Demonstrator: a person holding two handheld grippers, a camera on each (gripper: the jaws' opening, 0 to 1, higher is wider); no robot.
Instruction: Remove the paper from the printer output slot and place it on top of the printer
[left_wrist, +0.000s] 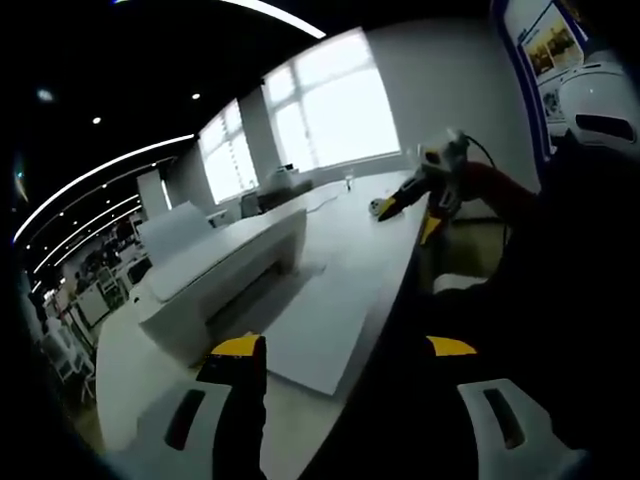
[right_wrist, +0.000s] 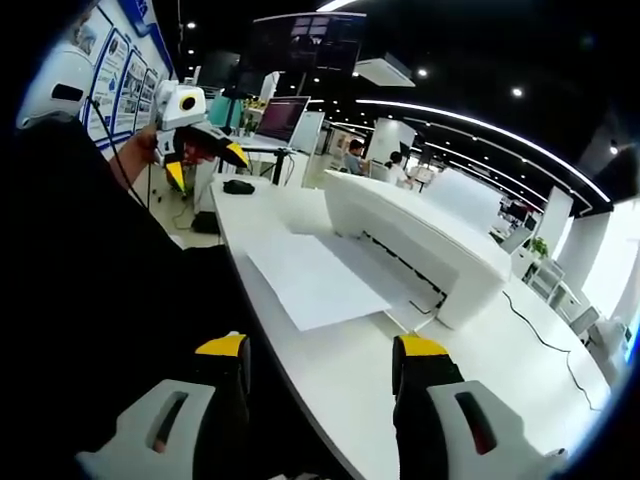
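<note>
One printer (right_wrist: 420, 235) sits on the desk (right_wrist: 500, 350) ahead of the jaws. One paper (right_wrist: 310, 275) lies flat at its output slot, just beyond the right gripper (right_wrist: 325, 355). Both the right gripper and the left gripper (left_wrist: 345, 350) stand wide apart, holding nothing.

printer (right_wrist: 420, 235): white plastic, smooth, slight sheen | paper (right_wrist: 312, 276): thin matt white sheet, flat | tabletop (right_wrist: 350, 375): white, smooth, semi-gloss | right tool (right_wrist: 325, 395): jaws black, matt, yellow tips, grey plastic housing | left tool (left_wrist: 345, 385): same finish
</note>
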